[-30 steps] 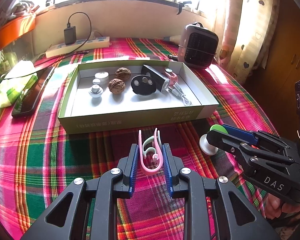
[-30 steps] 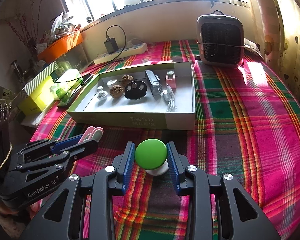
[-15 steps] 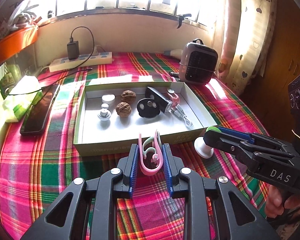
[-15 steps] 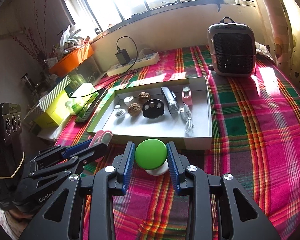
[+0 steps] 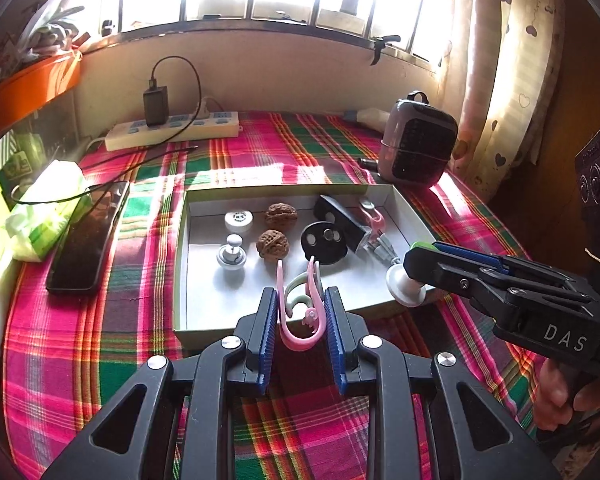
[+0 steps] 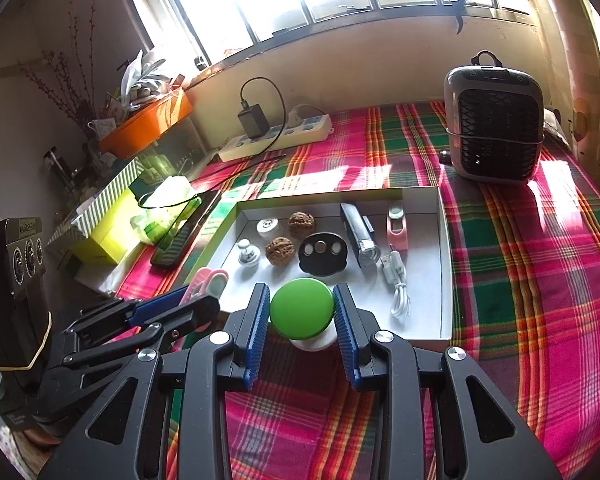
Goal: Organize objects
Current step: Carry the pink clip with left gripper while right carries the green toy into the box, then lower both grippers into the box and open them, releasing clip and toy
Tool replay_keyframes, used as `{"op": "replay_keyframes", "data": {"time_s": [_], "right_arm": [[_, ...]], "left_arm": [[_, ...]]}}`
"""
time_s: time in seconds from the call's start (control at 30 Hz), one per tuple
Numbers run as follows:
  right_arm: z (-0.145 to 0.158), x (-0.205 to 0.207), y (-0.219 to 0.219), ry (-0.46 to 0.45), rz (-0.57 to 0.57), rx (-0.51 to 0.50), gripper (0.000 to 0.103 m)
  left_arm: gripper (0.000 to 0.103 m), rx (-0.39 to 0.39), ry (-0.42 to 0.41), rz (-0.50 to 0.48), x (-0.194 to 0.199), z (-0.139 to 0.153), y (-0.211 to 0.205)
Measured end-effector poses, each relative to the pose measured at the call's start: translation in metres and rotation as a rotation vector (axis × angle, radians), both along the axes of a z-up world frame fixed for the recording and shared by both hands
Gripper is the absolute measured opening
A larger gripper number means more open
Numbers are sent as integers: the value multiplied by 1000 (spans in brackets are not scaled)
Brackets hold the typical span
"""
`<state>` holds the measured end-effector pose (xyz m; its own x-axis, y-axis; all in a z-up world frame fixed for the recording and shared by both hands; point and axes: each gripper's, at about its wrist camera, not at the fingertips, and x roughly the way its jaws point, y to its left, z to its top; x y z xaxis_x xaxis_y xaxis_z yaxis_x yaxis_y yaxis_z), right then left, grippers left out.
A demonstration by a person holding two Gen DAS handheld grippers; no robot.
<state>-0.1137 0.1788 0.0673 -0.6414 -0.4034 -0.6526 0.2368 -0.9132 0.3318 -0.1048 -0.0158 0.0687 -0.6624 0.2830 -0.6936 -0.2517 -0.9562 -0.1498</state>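
Both grippers risen, advanced toward box [image 5: 180,264] since earlier frame; left gripper [image 5: 300,312] jaws clamped on pink clip [image 5: 296,332], upright, above near rim; right gripper [image 6: 302,316] jaws pinching green-topped knob [image 6: 302,308], beside near-right corner; box interior lies ahead, below.

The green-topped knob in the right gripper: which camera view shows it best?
The right wrist view: the green-topped knob sits centred between that gripper's blue pads, its round green cap fully facing the camera. The left wrist view shows mainly its white base from the side, with only a sliver of green above the pads.
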Motion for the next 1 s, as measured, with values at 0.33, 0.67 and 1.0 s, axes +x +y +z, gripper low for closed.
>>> {"op": "replay_keyframes", "data": {"time_s": [0.33,0.67,1.0], "right_arm": [[-12,-35,-1,-70,6,-53,34],[-31,-51,-3,-122,0,-38,34],[-37,-56,-5,-126,-5,6,34]], "left_arm": [[22,12,-56,13,-26,-15,-7],[22,-12,-82,-1,-43,-26,-4],[22,-30,-106,-1,-51,-35,1]]}}
